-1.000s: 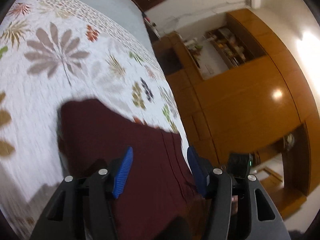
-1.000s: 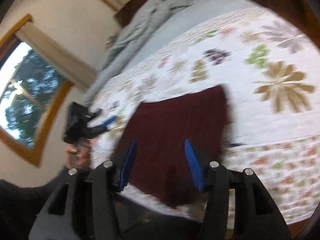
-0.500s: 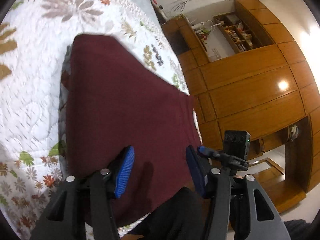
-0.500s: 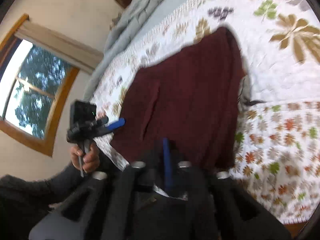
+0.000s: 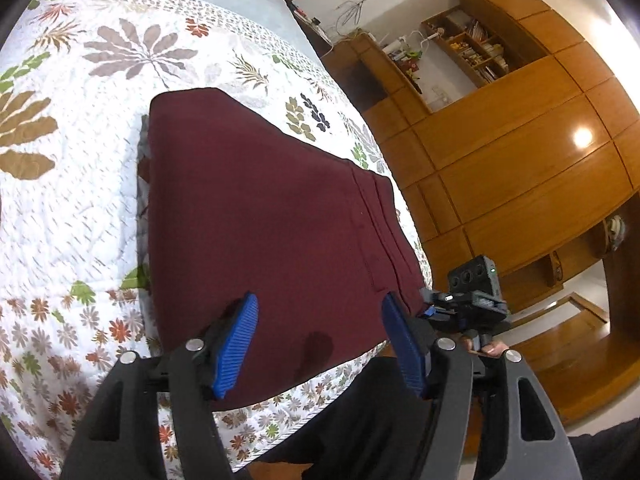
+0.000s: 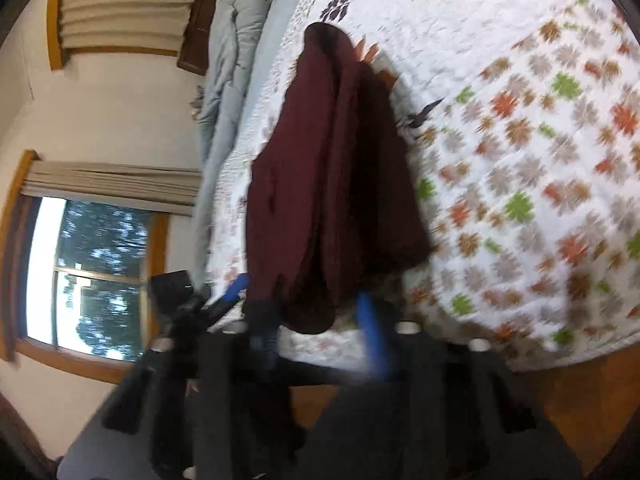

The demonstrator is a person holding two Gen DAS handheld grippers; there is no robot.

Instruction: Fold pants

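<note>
The maroon pants (image 5: pixel 264 220) lie folded flat on the floral bedspread (image 5: pixel 80 184) near the bed's front edge. My left gripper (image 5: pixel 320 340) is open and empty, hovering just above the near edge of the pants. The right gripper appears in the left wrist view (image 5: pixel 452 304) at the pants' right edge. In the blurred right wrist view my right gripper (image 6: pixel 316 320) is open, its blue pads either side of the near end of the pants (image 6: pixel 332 184). The left gripper shows in the right wrist view (image 6: pixel 224 300).
Wooden wardrobes and shelves (image 5: pixel 520 160) stand to the right of the bed. A grey blanket (image 6: pixel 228 60) lies along the bed's far side, near a window (image 6: pixel 92 276). The person's dark clothing (image 5: pixel 360 420) is at the bed's front edge.
The right gripper was shut half a second ago and has opened, and its view has rolled sideways. The left gripper stayed open and drew back slightly from the pants.
</note>
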